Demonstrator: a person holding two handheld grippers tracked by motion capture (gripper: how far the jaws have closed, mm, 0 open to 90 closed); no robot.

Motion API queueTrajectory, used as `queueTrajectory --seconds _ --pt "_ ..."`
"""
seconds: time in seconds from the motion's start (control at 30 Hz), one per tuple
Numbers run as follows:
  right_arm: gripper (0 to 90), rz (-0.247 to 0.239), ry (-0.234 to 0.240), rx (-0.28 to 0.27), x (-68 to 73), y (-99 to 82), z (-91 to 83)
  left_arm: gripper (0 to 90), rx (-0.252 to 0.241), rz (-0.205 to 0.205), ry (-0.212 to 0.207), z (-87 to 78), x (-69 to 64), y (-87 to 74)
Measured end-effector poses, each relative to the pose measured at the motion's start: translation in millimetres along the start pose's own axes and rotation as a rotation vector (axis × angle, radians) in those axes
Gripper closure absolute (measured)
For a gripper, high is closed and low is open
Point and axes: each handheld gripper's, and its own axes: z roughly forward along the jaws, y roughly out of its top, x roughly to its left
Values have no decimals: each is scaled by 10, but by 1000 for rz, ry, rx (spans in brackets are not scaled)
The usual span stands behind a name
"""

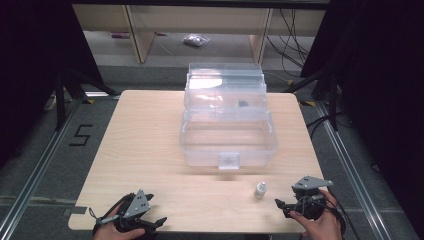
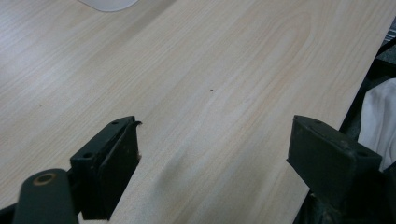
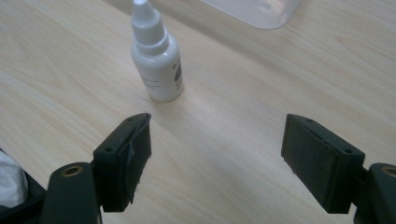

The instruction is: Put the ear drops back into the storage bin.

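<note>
Both tongs rest low at the near edge of the table [image 1: 150,150], each in a person's hand. On the right gripper [image 3: 217,154] the jaws stand wide apart with only bare wood between them; the pads touch nothing. Just ahead of it, nearer its left jaw and clear of both, stands a small dropper bottle [image 3: 157,58], which in the high view sits just to the left of that gripper [image 1: 281,205] as a tiny white shape [image 1: 260,190]. It is upright, its long axis vertical, the pointed nozzle up. Its body is round, smooth white plastic, with a ribbed white cap that narrows to a tip. A label wraps the body with a dark patch at one side; the print is too small and blurred to read.

Over on the left gripper [image 2: 212,154] the jaws are likewise spread wide over empty tabletop, holding nothing; in the high view it lies at the near left corner [image 1: 157,222], well apart from the bottle.

Farther off, beyond both tongs, a clear plastic box [image 1: 227,135] sits mid-table, rectangular, with rounded corners, a latch tab at its front and its lid raised behind. The tabletop is pale wood-grain laminate, matte, with rounded corners.
</note>
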Motion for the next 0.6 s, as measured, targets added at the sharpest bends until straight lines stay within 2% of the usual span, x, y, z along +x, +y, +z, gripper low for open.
queueTrajectory --seconds 0.17,0.2,0.27,0.3,0.43,0.47,0.5,0.53,0.6 --pt "257 -14 13 35 27 59 -17 159 4 5 5 6 1 1" --pt "257 -34 11 28 23 68 -9 159 5 7 5 6 2 2" --pt "259 -26 18 44 43 97 -24 159 5 6 5 6 1 1" --pt "259 -53 11 36 31 109 -16 159 5 5 5 7 2 1" --pt "262 -62 16 52 54 156 -24 159 6 6 7 7 1 1" --pt "262 -23 25 67 90 171 -30 159 3 2 3 4 0 2" --pt "262 -58 22 63 70 189 -22 159 -1 -3 -2 2 -3 2" --pt "263 -71 24 68 70 204 -15 159 1 -1 0 1 0 2" --pt "265 -59 27 75 91 224 -17 159 4 5 7 4 4 1"
